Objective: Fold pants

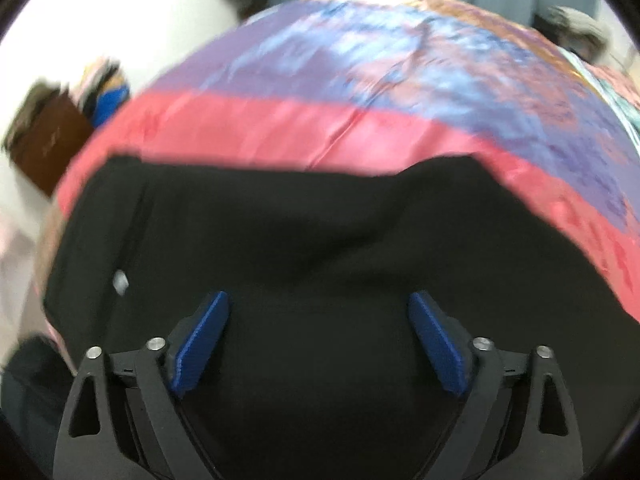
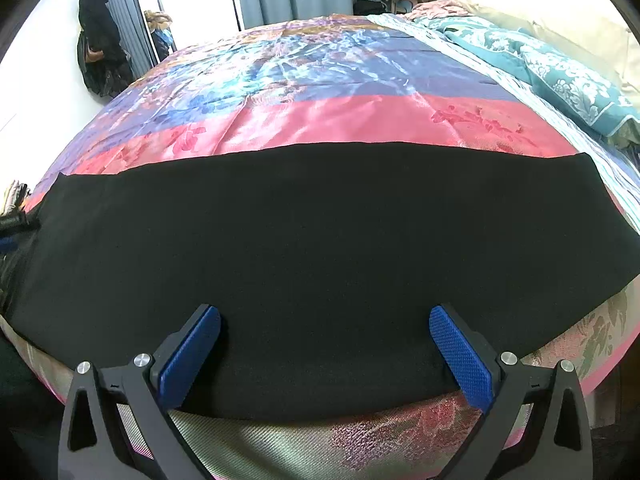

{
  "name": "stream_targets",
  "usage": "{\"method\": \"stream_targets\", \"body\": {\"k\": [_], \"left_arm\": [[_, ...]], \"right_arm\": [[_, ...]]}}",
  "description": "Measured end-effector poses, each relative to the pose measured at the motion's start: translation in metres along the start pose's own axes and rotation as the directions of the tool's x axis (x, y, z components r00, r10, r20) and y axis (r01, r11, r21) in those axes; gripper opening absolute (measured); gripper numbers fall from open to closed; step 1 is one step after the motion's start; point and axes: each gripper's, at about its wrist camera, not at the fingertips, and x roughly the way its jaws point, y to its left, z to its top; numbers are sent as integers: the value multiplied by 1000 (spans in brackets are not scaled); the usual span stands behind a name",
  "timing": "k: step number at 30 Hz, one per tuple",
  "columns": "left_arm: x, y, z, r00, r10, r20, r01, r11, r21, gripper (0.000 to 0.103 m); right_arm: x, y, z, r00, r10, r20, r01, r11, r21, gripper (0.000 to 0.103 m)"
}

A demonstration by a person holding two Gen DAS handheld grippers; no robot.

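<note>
Now the flat black cloth pants [image 2: 312, 240] lie from 9 to 3 o'clock under both claws; the left gripper [image 1: 319, 320] and right gripper [image 2: 325, 334] stand wide apart, clamping nothing.

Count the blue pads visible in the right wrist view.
2: one blue textured pad lower left, the other blue textured pad lower right, both over the black fabric pants. None appears hidden.

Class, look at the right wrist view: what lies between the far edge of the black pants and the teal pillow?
Only the satin bedspread, pink band then striped edge; nothing else lies between pants and pillow.
</note>
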Motion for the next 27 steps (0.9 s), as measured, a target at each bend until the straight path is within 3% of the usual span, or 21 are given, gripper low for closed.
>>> {"method": "stream_targets", "body": {"k": [3,12,17,22,27], "left_arm": [[3,7,-4,998,-30,47,29,1000,11,103],[4,2,-5,998,-19,64,18,1000,24,103],[-14,-2,-6,999,-1,49,0,1000,15,101],[-58,-32,-19,986,-118,118,107,990,93,101],[-77,-81,-45,973,-206,108,173,951,257,101]], "right_arm": [[0,1,-1,1000,-2,3,2,1000,-2,103],[0,1,0,1000,-7,3,7,1000,-1,103],[0,1,0,1000,-7,6,7,1000,-1,103],[0,1,0,1000,-10,6,10,1000,1,103],[0,1,0,1000,-12,8,12,1000,2,103]]}}
